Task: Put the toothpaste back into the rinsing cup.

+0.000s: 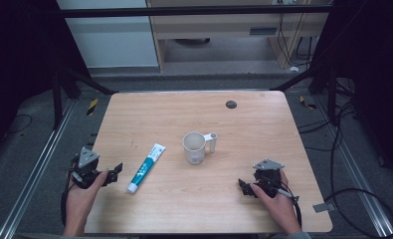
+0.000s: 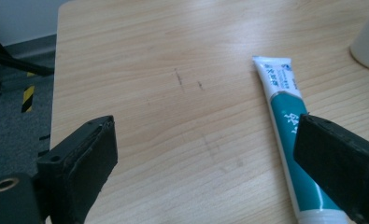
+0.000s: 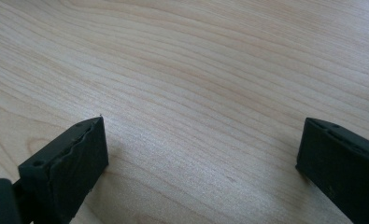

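1. I see a tube (image 1: pixel 146 168) lying flat on the desk (image 1: pixel 244 119). It is near my left gripper (image 1: pixel 115 173). Its white cap end points at my side of the desk, and its flat end points toward the cup (image 1: pixel 194 147).

2. The cup stands upright in the middle of the desk. Its open top faces up and its handle sticks out to the right. I think the tube lies near it so that it can go in the cup.

3. My left gripper sits low at the left edge of the desk, just beside the tube's cap end. I think it is there so it can reach the tube with one short move.

4. In the left gripper view, the jaws are wide apart. They hold nothing. The tube (image 2: pixel 287 121) runs up next to the right-hand jaw, and that jaw hides part of it. I cannot tell if the jaw touches the tube.

5. My right gripper (image 1: pixel 244 186) is on the right side of the desk, well apart from the cup and the tube. It looks like it is waiting.

6. In the right gripper view, its jaws are wide apart too. Between them is bare wood. They hold nothing.
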`<state>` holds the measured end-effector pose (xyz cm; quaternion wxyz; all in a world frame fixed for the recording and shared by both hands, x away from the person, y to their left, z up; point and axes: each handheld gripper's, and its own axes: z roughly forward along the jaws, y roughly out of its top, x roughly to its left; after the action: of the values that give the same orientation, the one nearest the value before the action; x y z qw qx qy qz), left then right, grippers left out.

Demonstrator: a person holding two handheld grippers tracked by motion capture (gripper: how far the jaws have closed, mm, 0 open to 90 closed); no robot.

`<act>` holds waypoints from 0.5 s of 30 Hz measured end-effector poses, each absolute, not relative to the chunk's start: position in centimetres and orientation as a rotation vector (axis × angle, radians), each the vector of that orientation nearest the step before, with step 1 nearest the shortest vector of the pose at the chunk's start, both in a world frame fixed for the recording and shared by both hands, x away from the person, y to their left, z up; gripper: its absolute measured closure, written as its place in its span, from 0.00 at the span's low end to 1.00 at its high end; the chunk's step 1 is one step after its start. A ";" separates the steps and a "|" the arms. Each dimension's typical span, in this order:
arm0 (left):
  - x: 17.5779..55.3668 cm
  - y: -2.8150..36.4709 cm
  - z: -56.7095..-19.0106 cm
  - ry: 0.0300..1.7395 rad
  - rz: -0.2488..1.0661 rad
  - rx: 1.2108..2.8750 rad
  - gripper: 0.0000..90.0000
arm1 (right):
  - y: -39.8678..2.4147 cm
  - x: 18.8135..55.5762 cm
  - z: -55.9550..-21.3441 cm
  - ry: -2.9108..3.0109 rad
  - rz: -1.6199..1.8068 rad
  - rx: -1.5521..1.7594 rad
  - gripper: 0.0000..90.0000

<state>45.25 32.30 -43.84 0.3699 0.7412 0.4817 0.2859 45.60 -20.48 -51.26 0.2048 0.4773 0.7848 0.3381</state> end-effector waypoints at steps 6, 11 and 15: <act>45.3 30.4 -42.5 1.178 0.707 1.936 0.07 | -20.5 45.6 -51.3 2.189 0.943 1.326 0.02; 45.3 28.8 -41.4 1.122 0.721 1.968 0.07 | -20.5 45.6 -51.3 2.190 0.943 1.322 0.02; 45.7 27.7 -40.6 1.142 0.663 1.994 0.09 | -20.5 45.6 -51.3 2.191 0.942 1.321 0.02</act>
<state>45.72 27.74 -40.60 0.3662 0.7759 0.4442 0.2578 45.61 -20.53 -51.28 0.2061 0.4740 0.7865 0.3380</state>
